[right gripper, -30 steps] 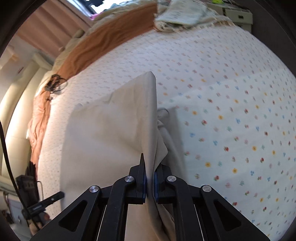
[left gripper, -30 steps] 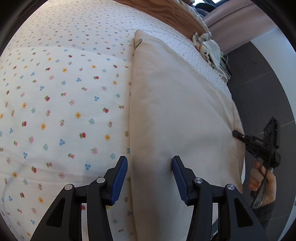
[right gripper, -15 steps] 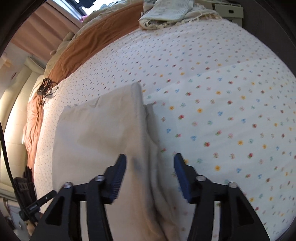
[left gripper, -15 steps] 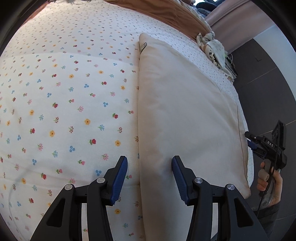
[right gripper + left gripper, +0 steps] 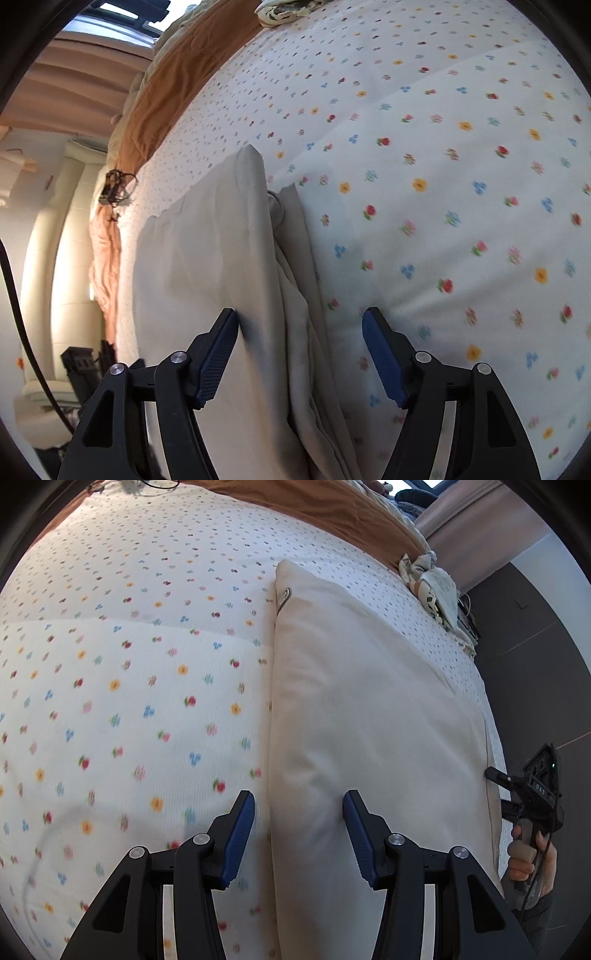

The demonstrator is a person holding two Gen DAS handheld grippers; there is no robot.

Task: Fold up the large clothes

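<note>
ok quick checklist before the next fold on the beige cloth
1. Right gripper let go of the folded beige cloth: ok, its fingers have just been opening, cloth edge loose between them.
2. Left gripper free: ok, open over the cloth's edge.
3. Top layer flat: ok.
4. Edges aligned: not ok, lower layers stick out on the right gripper's side.
5. Room on the flowered bedsheet: ok.

This is a bedroom in a home. A bed (image 5: pixel 140 672) fills both views, spread with a white cover printed with small coloured flowers, and a rust-brown blanket (image 5: pixel 332 506) lies along its far side. Crumpled laundry (image 5: pixel 432 587) sits at the bed's edge. Pleated curtains (image 5: pixel 74 92) hang by a bright window, a padded cream headboard (image 5: pixel 70 229) stands at one end, and the floor (image 5: pixel 535 686) is dark and tiled.
</note>
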